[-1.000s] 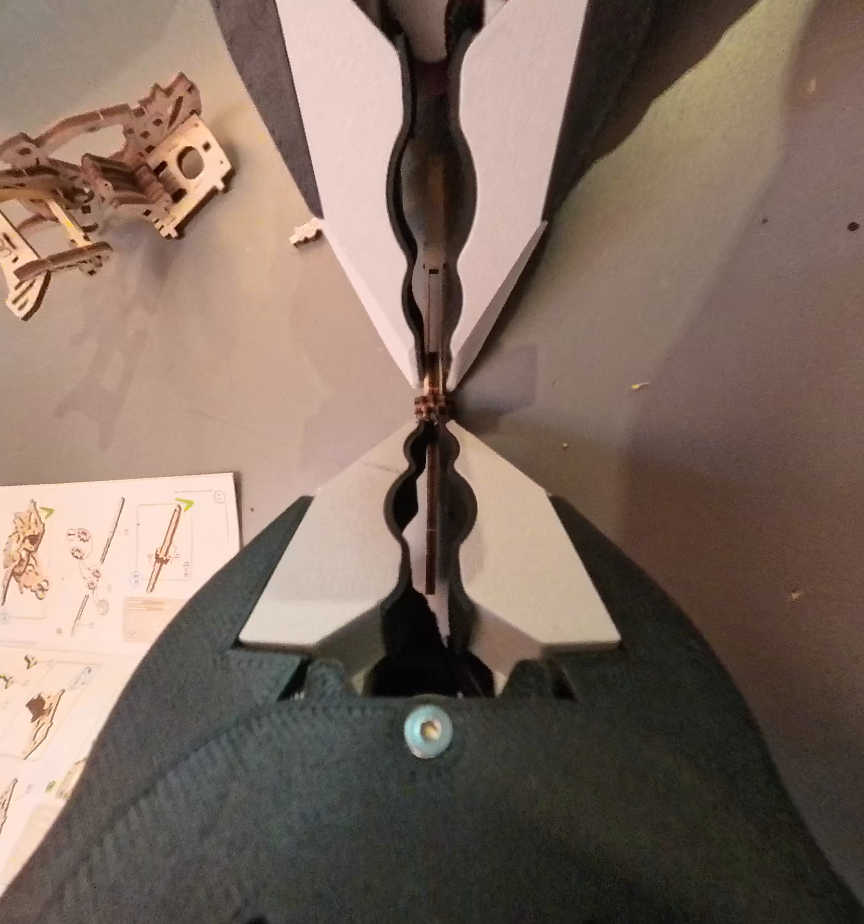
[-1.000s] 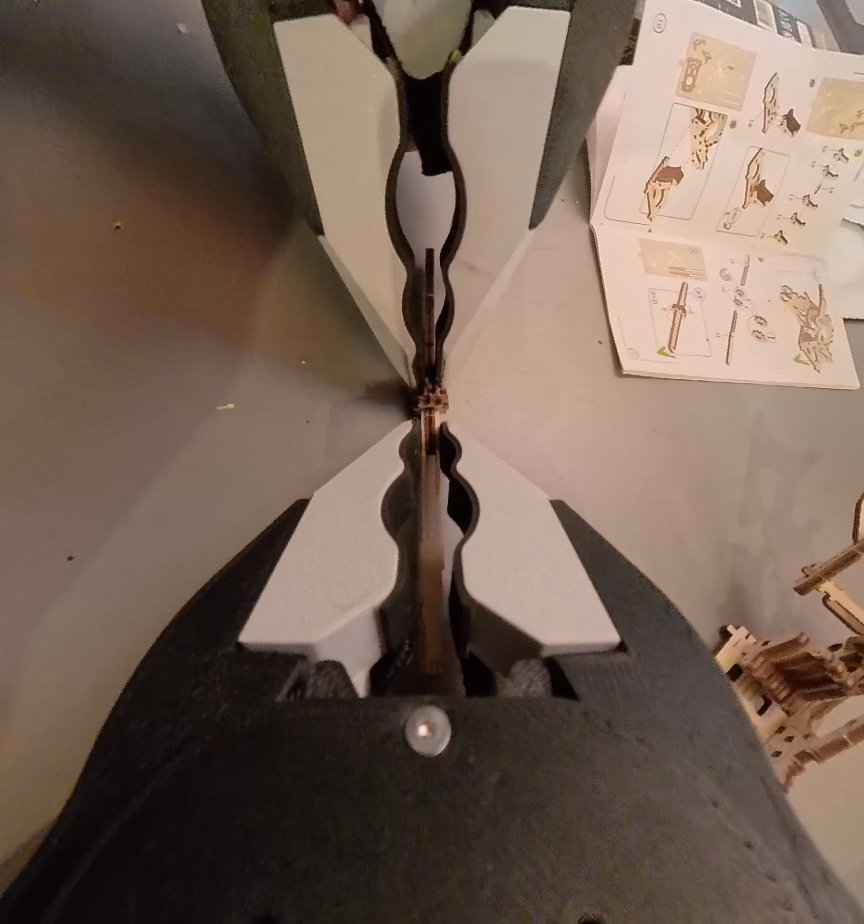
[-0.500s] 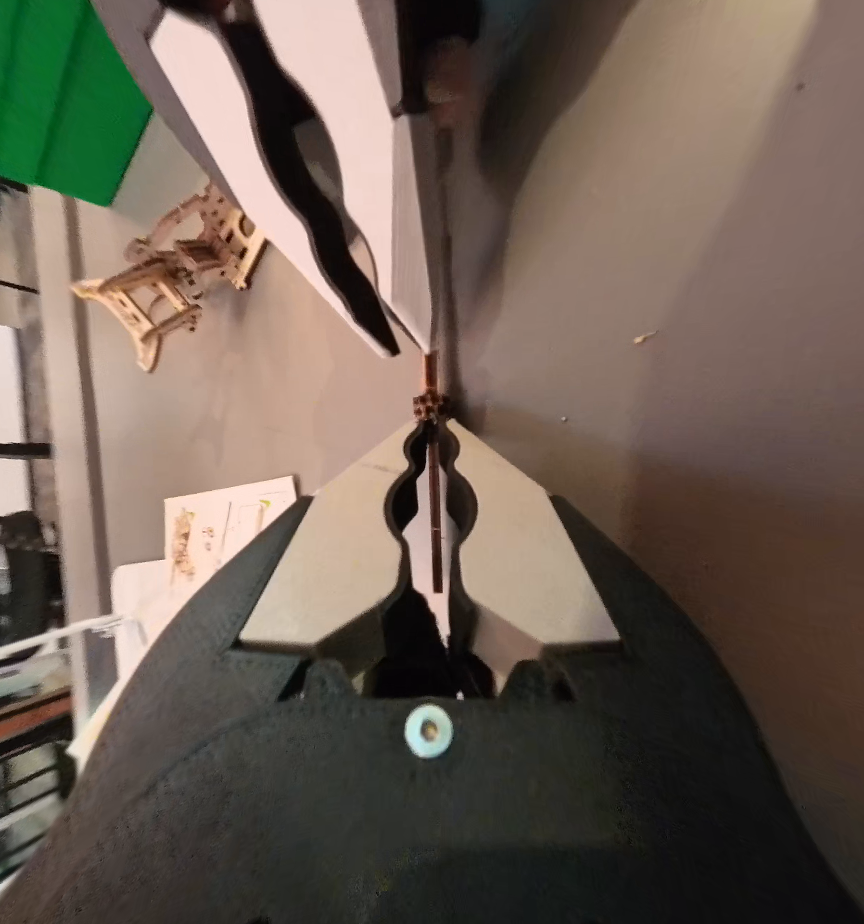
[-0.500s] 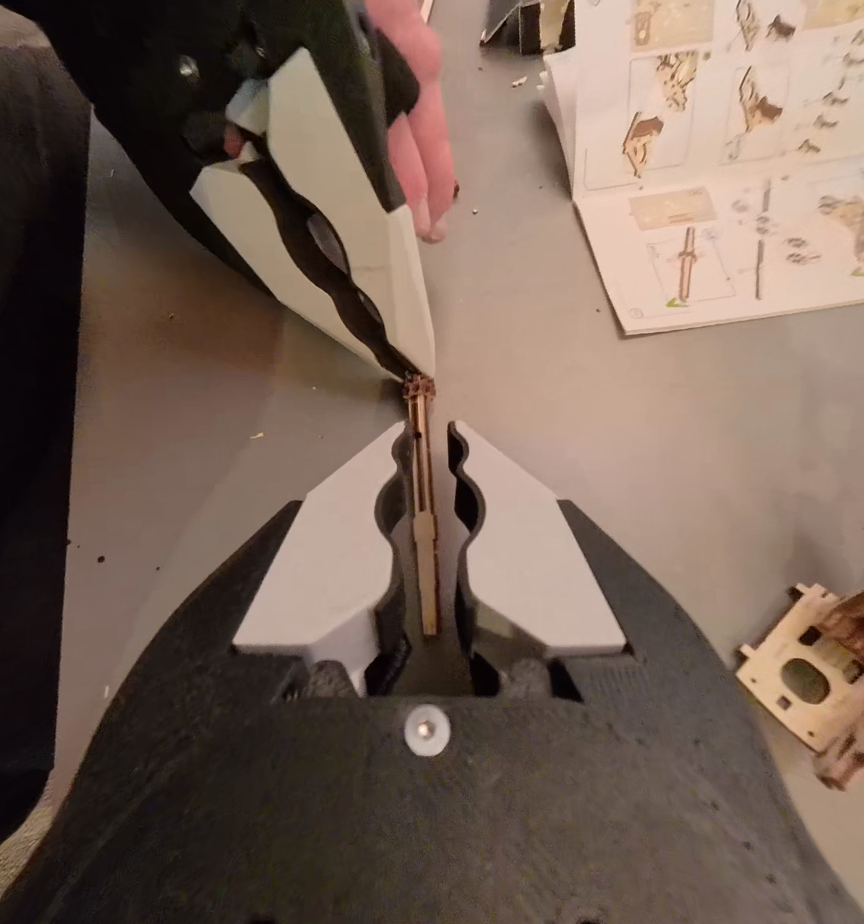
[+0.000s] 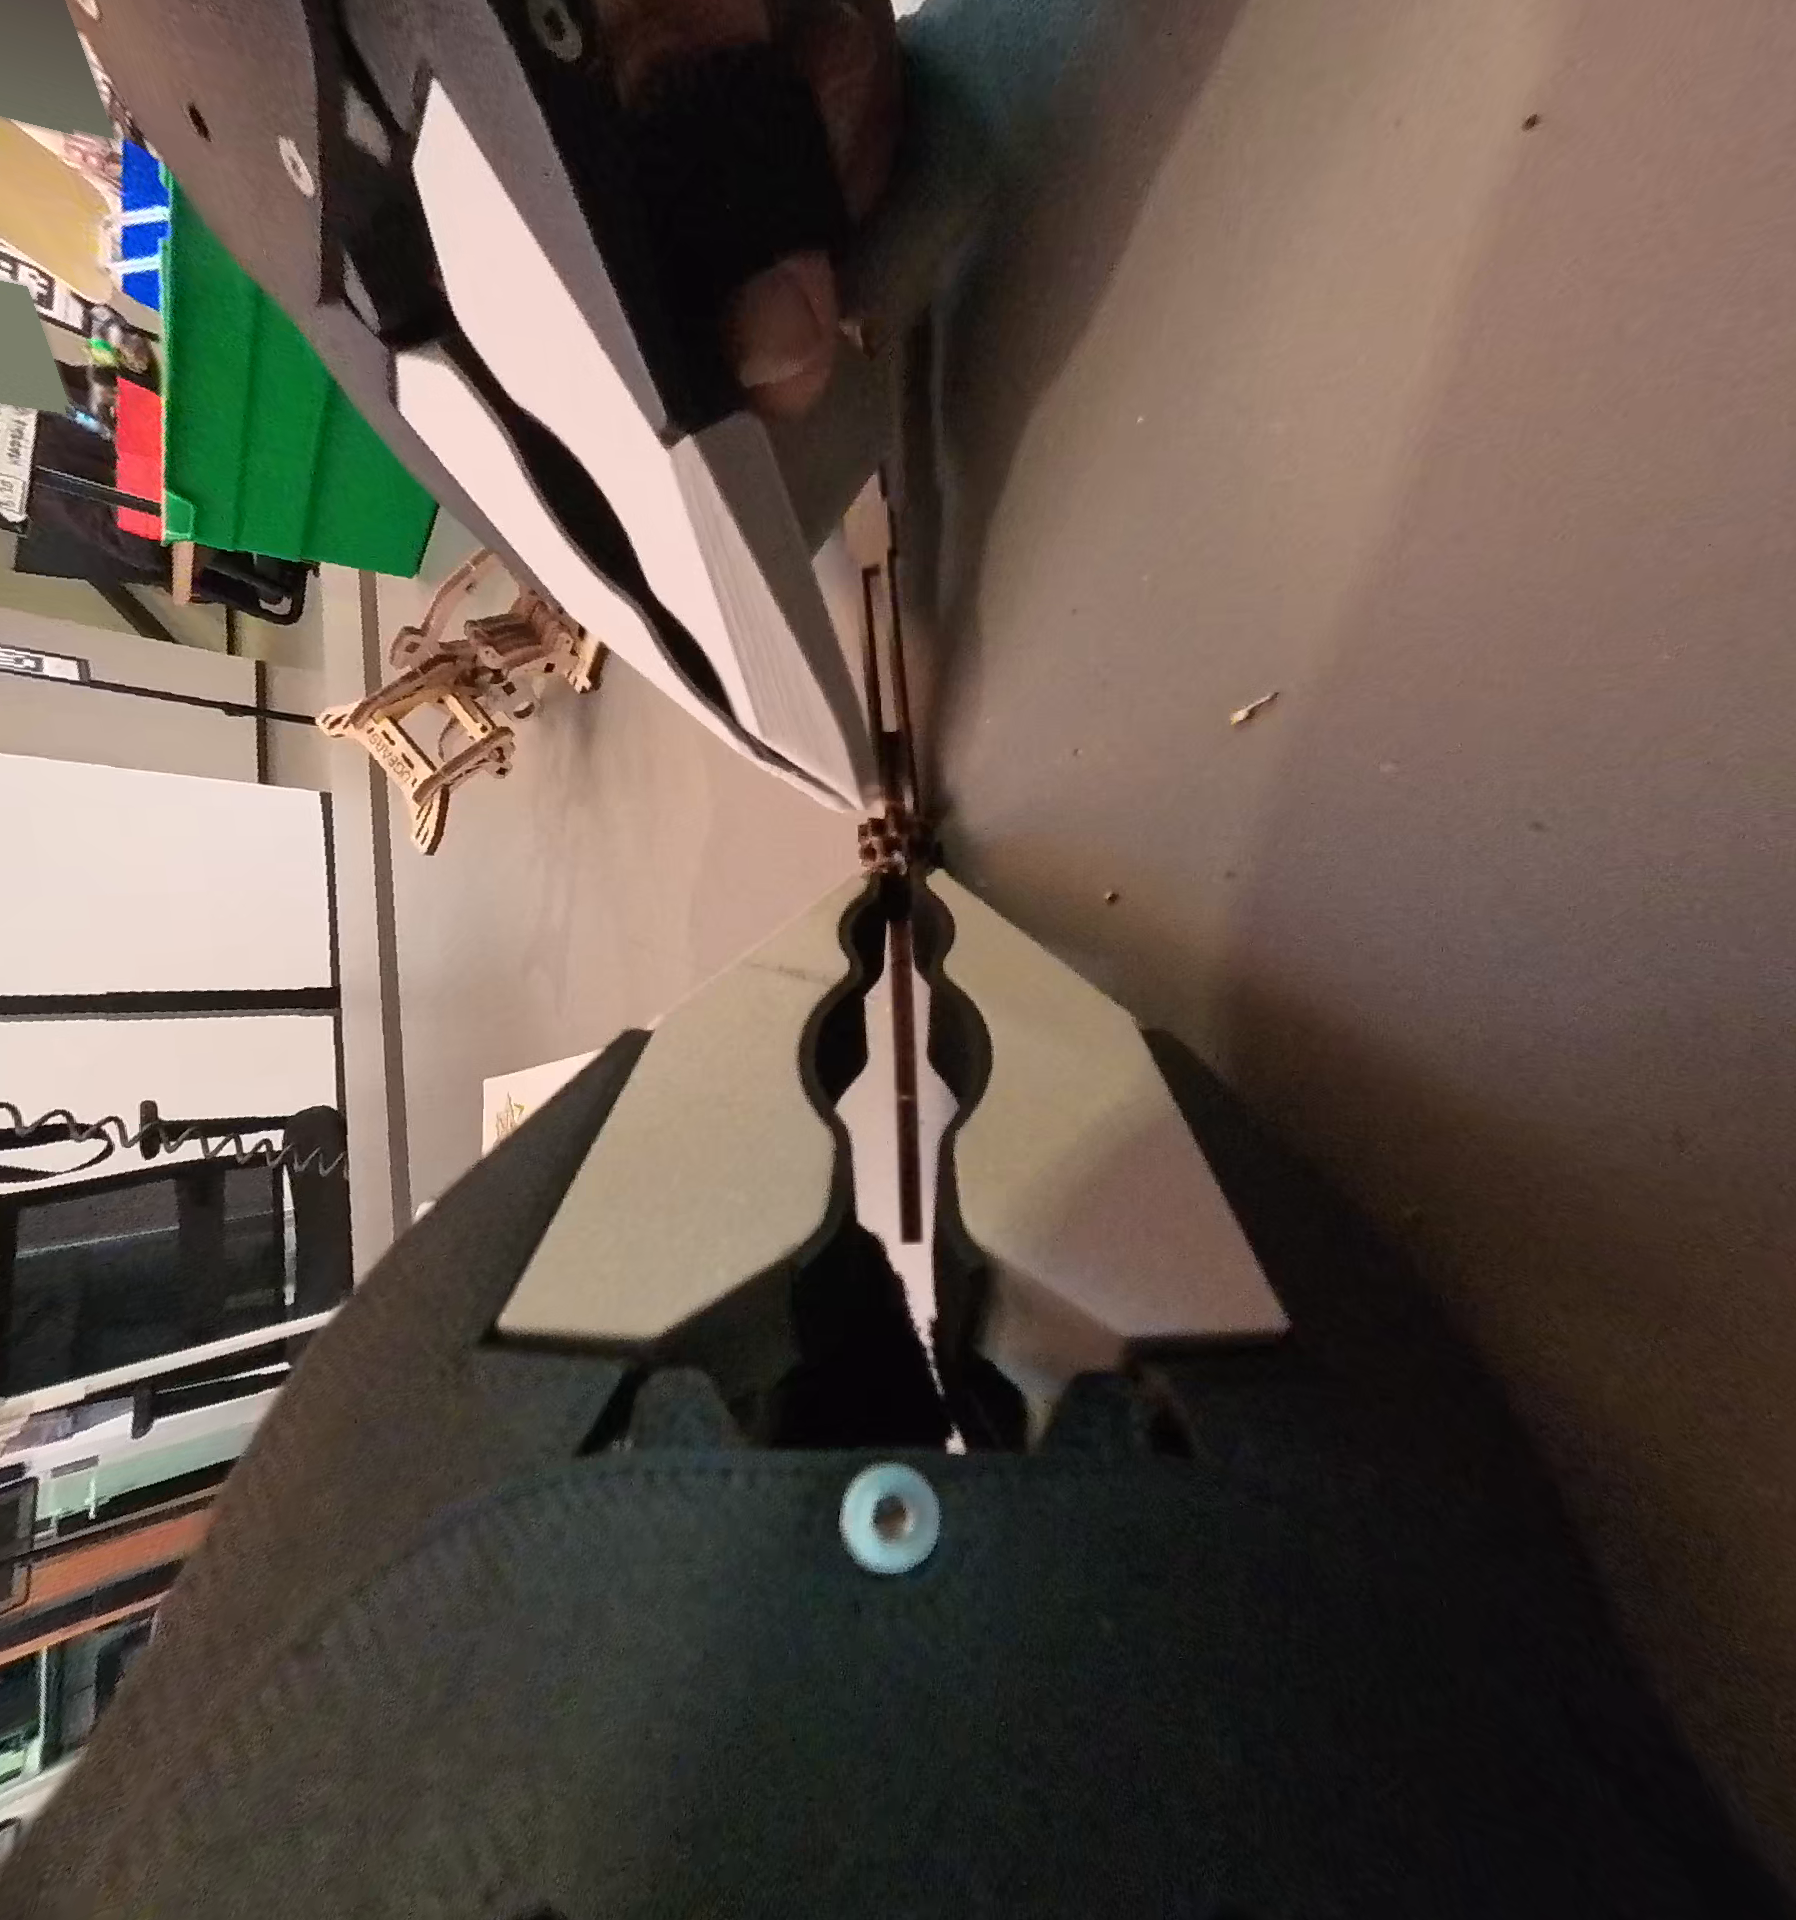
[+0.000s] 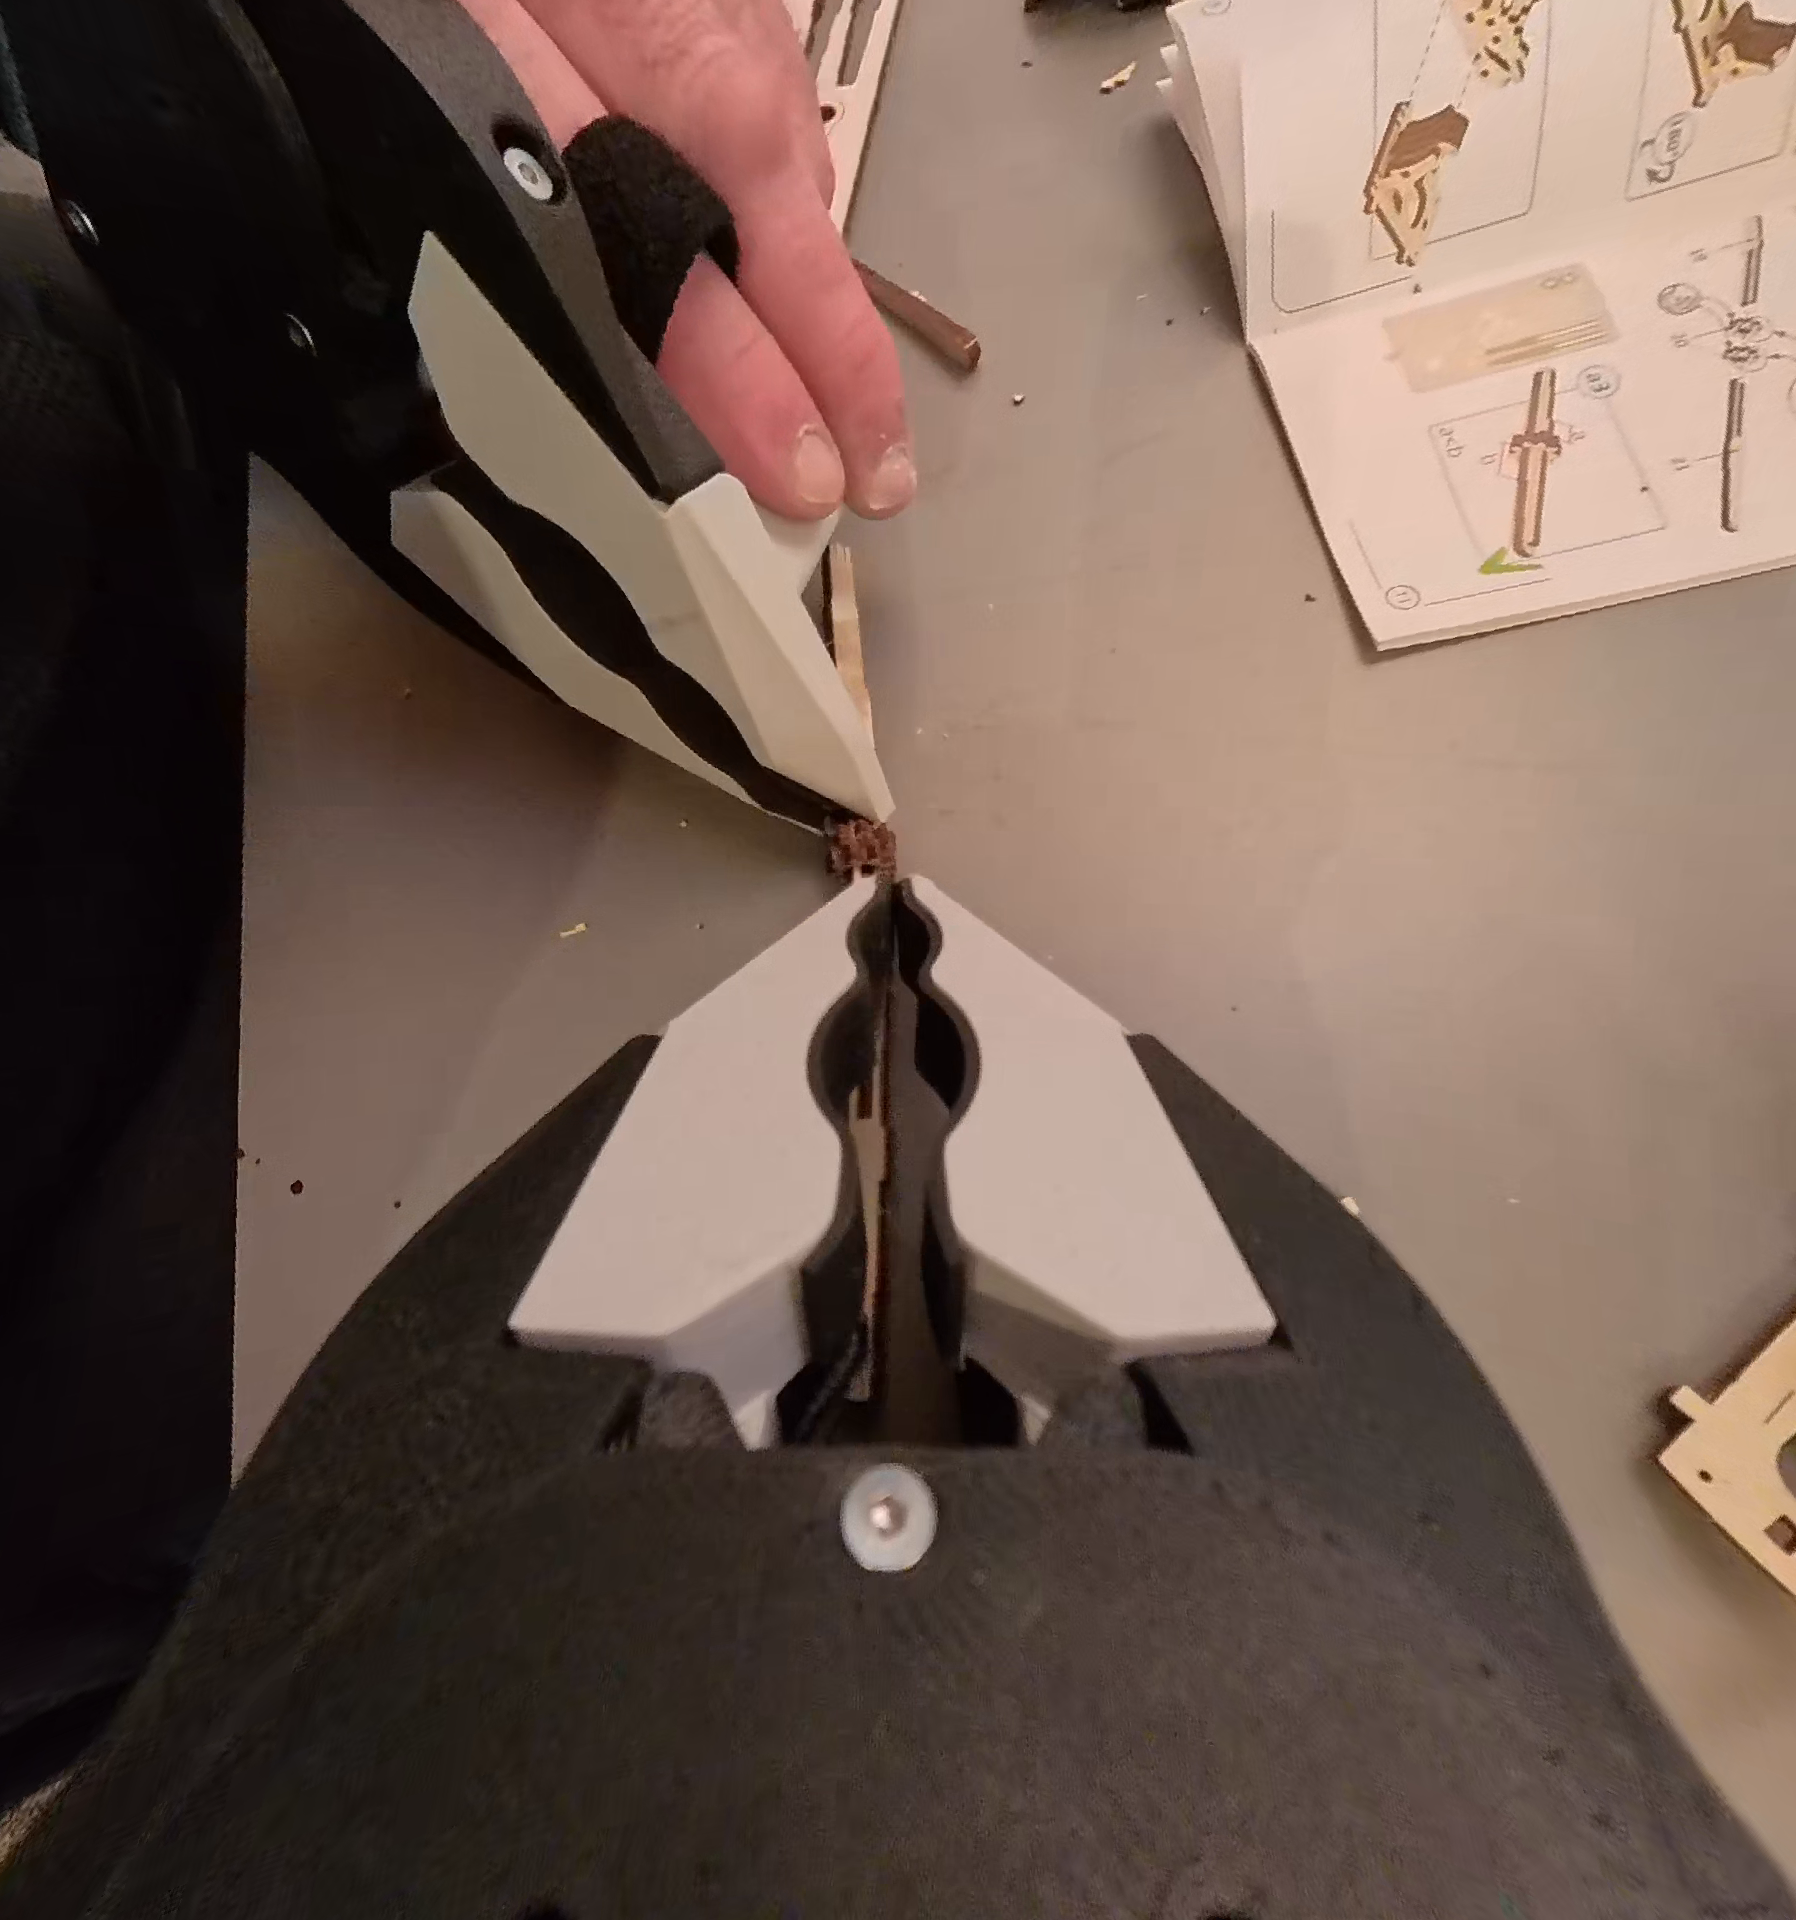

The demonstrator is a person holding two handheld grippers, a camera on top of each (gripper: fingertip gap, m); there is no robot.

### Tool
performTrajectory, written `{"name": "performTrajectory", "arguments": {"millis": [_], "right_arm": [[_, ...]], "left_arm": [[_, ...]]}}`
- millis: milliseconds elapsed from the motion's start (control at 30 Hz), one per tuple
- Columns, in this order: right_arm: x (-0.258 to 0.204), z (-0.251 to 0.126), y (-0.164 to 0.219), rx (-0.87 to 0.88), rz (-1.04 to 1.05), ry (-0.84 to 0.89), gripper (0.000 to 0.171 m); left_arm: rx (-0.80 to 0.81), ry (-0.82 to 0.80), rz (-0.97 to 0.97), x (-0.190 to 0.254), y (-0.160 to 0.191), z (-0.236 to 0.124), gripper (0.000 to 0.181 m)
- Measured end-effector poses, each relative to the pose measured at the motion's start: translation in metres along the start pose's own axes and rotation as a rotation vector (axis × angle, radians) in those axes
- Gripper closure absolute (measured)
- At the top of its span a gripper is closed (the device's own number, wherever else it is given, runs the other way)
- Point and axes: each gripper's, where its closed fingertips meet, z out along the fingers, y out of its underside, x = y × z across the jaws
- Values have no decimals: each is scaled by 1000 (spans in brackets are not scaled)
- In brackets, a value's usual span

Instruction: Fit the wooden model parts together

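Wooden and thin, seen edge-on: found the stick (image 5: 909,1091) pinched between the closed fingers of the left gripper (image 5: 899,894), running back along the gap toward the camera. Found the right gripper (image 6: 889,896) likewise clamped shut on the stick, tips pressed together at the front. Met nose to nose just above the grey table (image 6: 1289,935), with only a small dark toothed collar (image 6: 858,847) on the stick between the two pairs of tips. Saw the left gripper tilted in the right wrist view, coming in from the upper left, its pale fingers closed and a light length of the stick showing just behind them. Noted a bare hand (image 6: 728,208) wrapped around that gripper's black body, one finger through a black strap, two fingertips reaching down to the pale finger's back edge.

Spotted an open instruction booklet (image 6: 1600,364) lying flat on the table, well apart from the grippers. Noted a partly built wooden model (image 5: 468,686) standing on the table beyond, untouched. Saw a short brown rod (image 6: 920,317) lying loose near the hand, and a green bin (image 5: 281,416) off past the table's edge. Could not tell how far the collar sat along the stick.
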Motion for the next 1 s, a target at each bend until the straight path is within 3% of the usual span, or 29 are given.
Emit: {"name": "performTrajectory", "arguments": {"millis": [33,400,567,733,800,1000], "right_arm": [[0,-1,-1,9,5,2,171],[-4,-3,4,-2,-21,4,171],[-8,-2,4,-4,-62,14,171],[-8,-4,0,24,-80,31,171],[-6,-7,-3,46,-54,39,162],[-1,-9,3,28,-11,65,156]], "left_arm": [[0,-2,-4,0,0,0,179],[12,-10,-108,-4,2,-7,161],[18,99,-279,0,4,-11,156],[-24,117,-287,0,12,-7,175],[-20,109,-278,0,12,-5,179],[-11,52,-216,0,12,-5,179]]}}
